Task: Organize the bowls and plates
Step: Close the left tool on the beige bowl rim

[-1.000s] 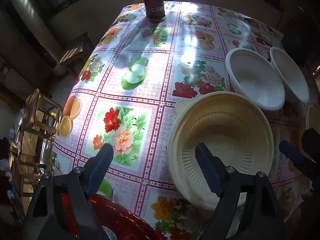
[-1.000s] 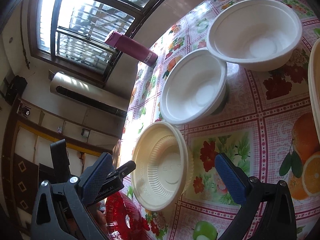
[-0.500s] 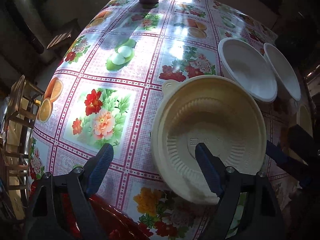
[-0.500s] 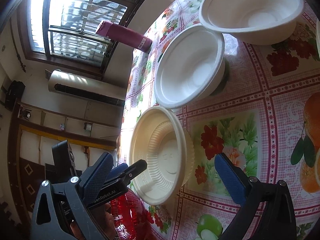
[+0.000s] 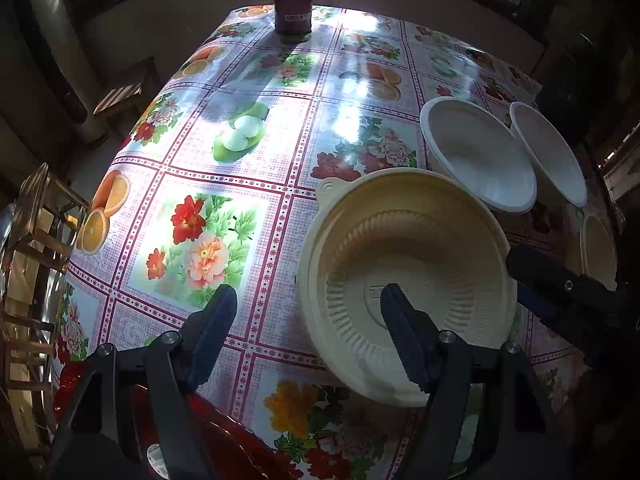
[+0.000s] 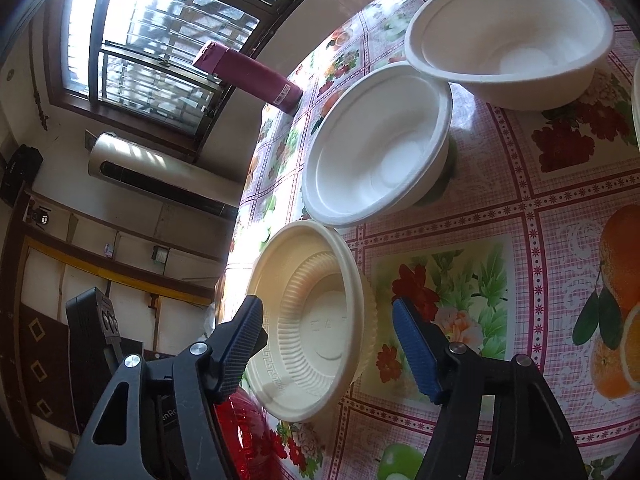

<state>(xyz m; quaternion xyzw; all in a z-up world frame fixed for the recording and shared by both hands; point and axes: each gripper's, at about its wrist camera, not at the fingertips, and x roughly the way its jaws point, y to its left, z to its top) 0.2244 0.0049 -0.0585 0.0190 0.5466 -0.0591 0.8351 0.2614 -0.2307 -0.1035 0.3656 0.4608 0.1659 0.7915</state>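
Both claws wide open over the cream bowl, nothing gripped.

We had the left claw (image 5: 308, 320) straddling the cream bowl's (image 5: 404, 280) near-left rim: one finger inside, one over the tablecloth (image 5: 240, 148). The right claw (image 6: 326, 332) bracketed the same bowl (image 6: 316, 320), equally near. The bowl was round, ribbed, empty, upright, with a small tab at the far rim. Beyond it two white bowls (image 6: 380, 148) (image 6: 512, 36) sat rim to rim.
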